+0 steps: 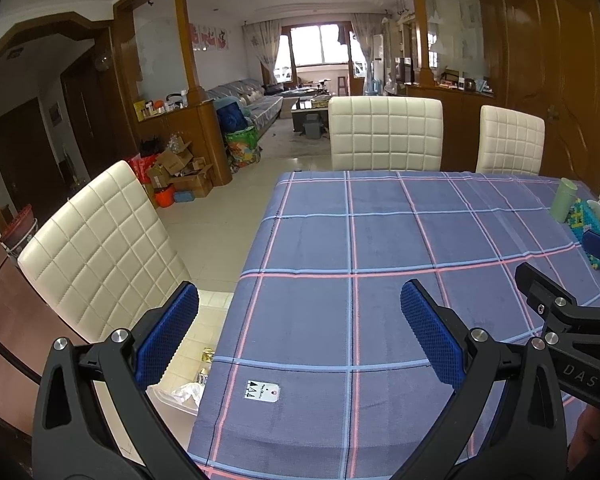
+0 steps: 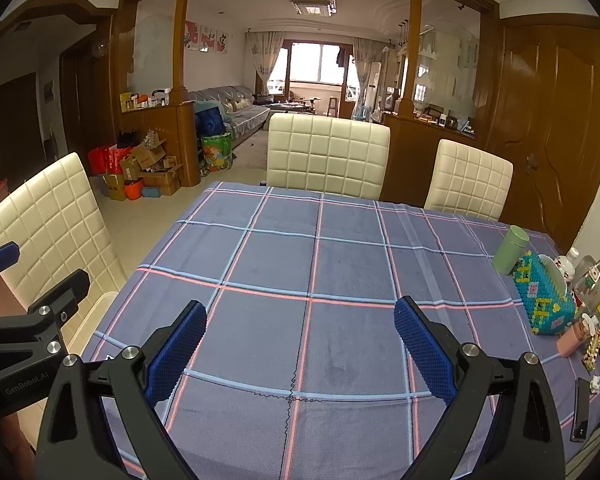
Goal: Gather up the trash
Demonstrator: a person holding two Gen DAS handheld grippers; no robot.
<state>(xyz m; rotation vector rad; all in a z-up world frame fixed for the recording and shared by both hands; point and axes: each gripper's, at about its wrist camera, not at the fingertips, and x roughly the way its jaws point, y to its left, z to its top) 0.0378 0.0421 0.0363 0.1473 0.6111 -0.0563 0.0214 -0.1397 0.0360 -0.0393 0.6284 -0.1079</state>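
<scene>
Beside table [image 1: 380, 240]: chair [image 1: 100, 240], bin [image 1: 172, 400] with crumpled trash [image 1: 188, 392].

"GenRobot.AI" on left hand-held gripper [image 2: 32, 280]

The left gripper [image 1: 300, 340] hangs spread wide over the near left edge of the desk [image 1: 380, 240] (plaid cloth), a small white tag [image 1: 262, 391] lying beneath it; crumpled trash [image 1: 188, 394] sits in a bin [image 1: 172, 402] on the floor, left.

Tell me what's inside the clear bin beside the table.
In the clear bin lies crumpled white plastic, with something shiny behind it. The tablecloth and left hand-held gripper hide the rest.
</scene>
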